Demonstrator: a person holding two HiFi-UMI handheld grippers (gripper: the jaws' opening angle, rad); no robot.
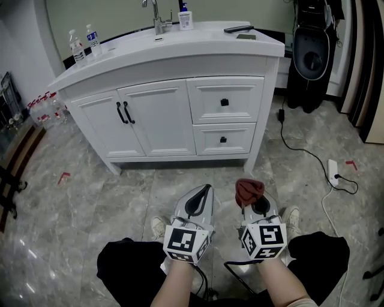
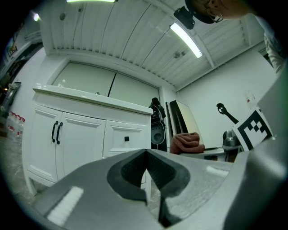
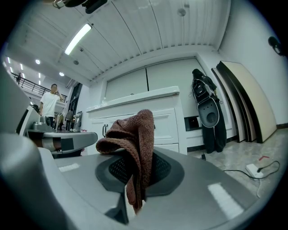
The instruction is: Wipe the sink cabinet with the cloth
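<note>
The white sink cabinet (image 1: 174,117) stands ahead of me, with two doors on the left and two drawers on the right; it also shows as the cabinet (image 2: 81,134) and the cabinet (image 3: 166,123) in the gripper views. My right gripper (image 1: 252,195) is shut on a reddish-brown cloth (image 1: 248,190), which bunches up above its jaws as the cloth (image 3: 132,143). My left gripper (image 1: 204,190) is shut with nothing between its jaws. Both are held low over the floor, well short of the cabinet.
On the countertop are a faucet (image 1: 157,18), a soap bottle (image 1: 185,18), two water bottles (image 1: 77,47) and a dark remote-like object (image 1: 238,28). A black bag (image 1: 312,54) stands right of the cabinet. A cable and power strip (image 1: 333,171) lie on the floor at right. Bottles (image 1: 45,108) stand at left.
</note>
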